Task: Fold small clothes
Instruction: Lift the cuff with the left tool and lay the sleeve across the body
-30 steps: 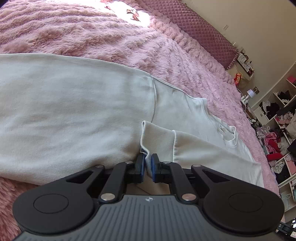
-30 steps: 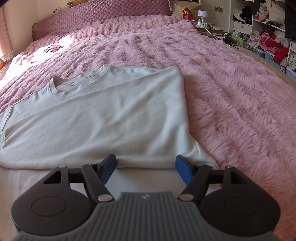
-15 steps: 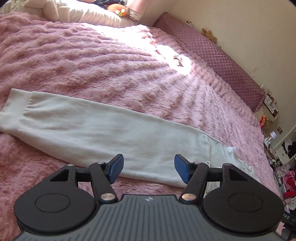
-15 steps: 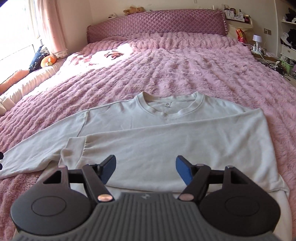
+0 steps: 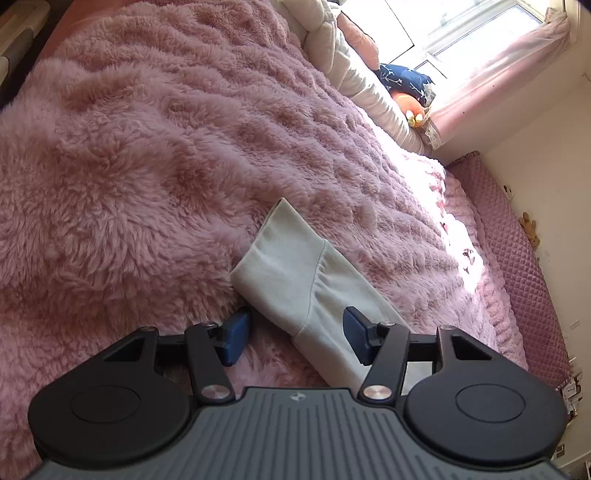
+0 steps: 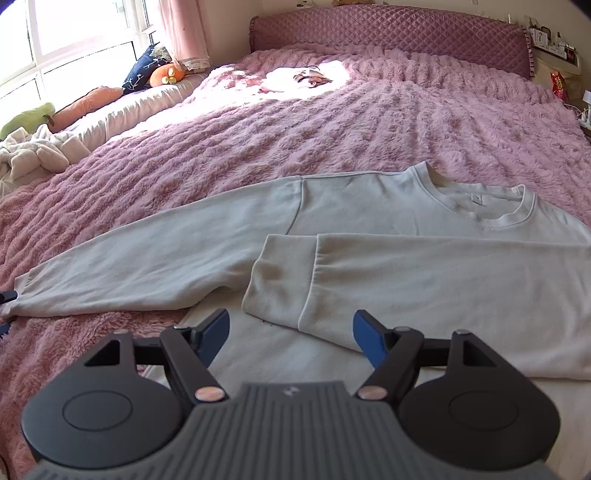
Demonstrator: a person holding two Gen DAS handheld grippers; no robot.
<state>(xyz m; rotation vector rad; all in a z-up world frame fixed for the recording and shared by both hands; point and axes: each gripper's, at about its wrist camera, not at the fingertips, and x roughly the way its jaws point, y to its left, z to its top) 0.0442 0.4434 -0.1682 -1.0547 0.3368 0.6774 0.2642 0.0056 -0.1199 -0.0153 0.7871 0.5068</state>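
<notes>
A pale grey-white sweatshirt [image 6: 369,206] lies flat on the pink fuzzy bedspread [image 6: 332,122]. One sleeve is folded across its body, with its cuff [image 6: 280,277] just ahead of my right gripper [image 6: 291,332], which is open and empty. The other sleeve [image 6: 147,258] stretches out to the left. In the left wrist view that sleeve's cuff [image 5: 280,266] lies between the fingers of my open left gripper [image 5: 295,334], which hovers over it, holding nothing. The left gripper's blue tip shows at the far left edge of the right wrist view [image 6: 7,295].
A quilted pink headboard [image 6: 388,33] stands at the back. Pillows and plush toys [image 6: 147,74] line the window side. A small garment [image 6: 299,79] lies in the sun patch near the headboard. The bed's edge [image 5: 22,55] shows at the upper left of the left wrist view.
My left gripper let go of the folded sleeve, opened and travelled out along the other sleeve to its cuff. My right gripper swung leftward and now faces the folded cuff.
</notes>
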